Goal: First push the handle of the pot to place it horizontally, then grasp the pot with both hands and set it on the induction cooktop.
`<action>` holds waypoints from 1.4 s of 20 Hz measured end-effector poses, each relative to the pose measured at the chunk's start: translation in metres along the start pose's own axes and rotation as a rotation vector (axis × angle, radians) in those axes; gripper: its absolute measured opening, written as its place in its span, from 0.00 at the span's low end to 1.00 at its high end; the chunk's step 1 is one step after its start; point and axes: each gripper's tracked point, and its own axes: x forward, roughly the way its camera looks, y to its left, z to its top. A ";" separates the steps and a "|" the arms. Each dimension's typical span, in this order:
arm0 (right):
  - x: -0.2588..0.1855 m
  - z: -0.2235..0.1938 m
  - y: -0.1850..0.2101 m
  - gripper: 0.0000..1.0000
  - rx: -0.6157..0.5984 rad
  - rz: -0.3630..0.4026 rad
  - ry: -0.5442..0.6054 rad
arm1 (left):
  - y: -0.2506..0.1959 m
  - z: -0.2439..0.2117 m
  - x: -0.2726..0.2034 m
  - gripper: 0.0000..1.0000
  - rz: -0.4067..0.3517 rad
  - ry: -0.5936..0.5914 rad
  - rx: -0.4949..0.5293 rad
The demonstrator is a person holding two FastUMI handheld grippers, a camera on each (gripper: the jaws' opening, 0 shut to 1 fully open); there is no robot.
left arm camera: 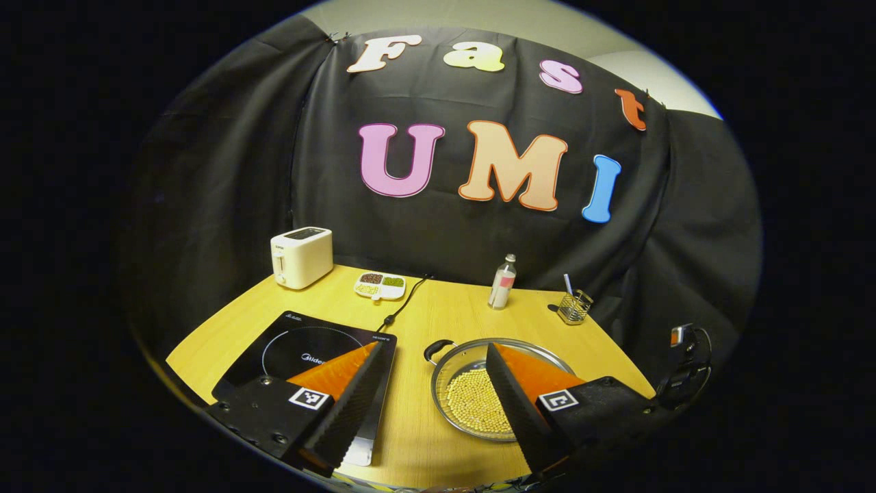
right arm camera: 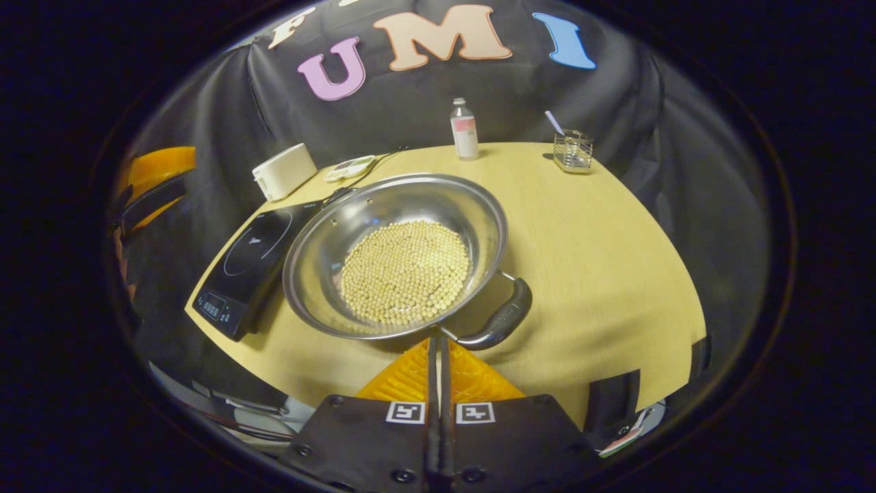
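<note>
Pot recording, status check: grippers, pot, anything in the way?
Left gripper open, high. Right gripper shut, tips at pot rim beside handle. Pot on table, off induction cooktop. Path looks clear.

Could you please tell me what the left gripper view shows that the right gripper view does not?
Left gripper view: the left gripper with its fingers spread wide, one over the induction cooktop, one over the pot. Right gripper view: the right gripper shut, tips near the pot's black handle, plus the cooktop's control panel. Shared: pot, beans, cooktop, toaster, bottle.
</note>
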 end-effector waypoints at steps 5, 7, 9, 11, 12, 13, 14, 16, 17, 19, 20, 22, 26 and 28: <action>0.008 0.009 -0.007 0.00 -0.025 0.013 0.006 | 0.004 0.002 0.000 0.95 0.045 -0.008 0.002; 0.009 0.012 -0.011 0.00 -0.038 0.016 0.008 | 0.005 0.001 -0.001 0.95 0.066 -0.008 -0.002; 0.013 0.017 -0.020 0.02 -0.054 0.019 0.010 | 0.005 0.002 -0.002 0.91 0.089 -0.011 -0.010; 0.017 0.023 -0.028 0.00 -0.071 0.026 0.012 | 0.006 0.003 -0.004 0.95 0.112 -0.015 -0.015; 0.019 0.026 -0.032 0.00 -0.081 0.029 0.012 | 0.006 0.004 -0.005 0.95 0.124 -0.021 -0.016; 0.021 0.029 -0.035 0.00 -0.093 0.033 0.012 | 0.006 0.003 -0.006 0.95 0.136 -0.023 -0.018; 0.023 0.032 -0.037 0.00 -0.103 0.038 0.012 | 0.005 0.004 -0.007 0.91 0.145 -0.025 -0.023; 0.027 0.037 -0.041 0.00 -0.126 0.051 0.012 | 0.004 0.004 -0.009 0.91 0.164 -0.029 -0.029; 0.028 0.039 -0.043 0.00 -0.140 0.058 0.010 | 0.003 0.004 -0.010 0.95 0.175 -0.032 -0.032; 0.032 0.042 -0.047 0.00 -0.166 0.071 0.012 | 0.003 0.004 -0.012 0.95 0.198 -0.038 -0.041; 0.035 0.045 -0.050 0.00 -0.179 0.077 0.013 | 0.004 0.003 -0.014 0.91 0.208 -0.040 -0.045; 0.039 0.051 -0.053 0.00 -0.200 0.084 0.010 | 0.004 0.001 -0.017 0.91 0.233 -0.042 -0.049; 0.045 0.056 -0.057 0.00 -0.220 0.100 0.007 | 0.005 -0.001 -0.022 0.95 0.266 -0.042 -0.063; 0.049 0.059 -0.059 0.02 -0.228 0.104 0.002 | 0.004 -0.002 -0.024 0.95 0.278 -0.042 -0.061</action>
